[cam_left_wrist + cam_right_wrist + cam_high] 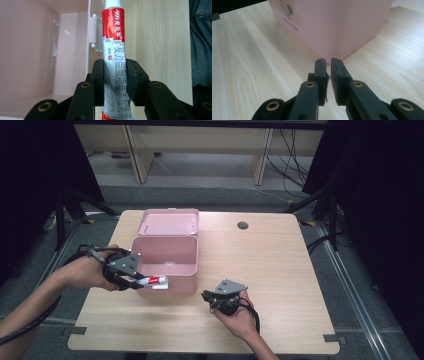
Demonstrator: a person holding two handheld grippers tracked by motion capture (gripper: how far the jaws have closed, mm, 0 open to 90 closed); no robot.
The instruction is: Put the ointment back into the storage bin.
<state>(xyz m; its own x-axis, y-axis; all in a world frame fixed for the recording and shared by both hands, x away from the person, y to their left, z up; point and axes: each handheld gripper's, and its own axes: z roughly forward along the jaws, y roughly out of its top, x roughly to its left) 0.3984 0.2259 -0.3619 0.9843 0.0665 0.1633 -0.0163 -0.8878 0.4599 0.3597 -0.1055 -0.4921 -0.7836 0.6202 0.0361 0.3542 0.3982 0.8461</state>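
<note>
**Left gripper holds an ointment tube at the pink box while the right gripper rests nearly closed on the table**

The left gripper [115,72] is clamped on a red, white and silver squeeze tube [113,50] printed with Chinese characters; its two black pads press on the silver middle of the tube from either side, and the red band and white neck run on past the jaw tips. In the high view the left gripper [134,281], with its grey three-cornered plate on top, sits in the person's left hand [92,270] at the front left corner of the open pink plastic box [165,257]. The tube [156,281] lies roughly level there, its far end over the box's front rim. From the left gripper view the pale pink inner wall of the box [32,50] fills the side beside the tube, and a white hinge fitting stands just behind the tube.

The right gripper [327,62] holds nothing: its black jaws stand almost together with a narrow slit of daylight between the pads, which touch no object. They point at the outer corner of the pink box [332,25], near it but apart from it. In the high view the right gripper [210,296] sits low over the light wooden table [280,270] in the person's right hand [239,317], well to the right of the box's front.

The box's lid [170,222] lies flung back behind the box, flat on the table. A small round dark grommet [243,225] sits in the tabletop near the far edge.
</note>
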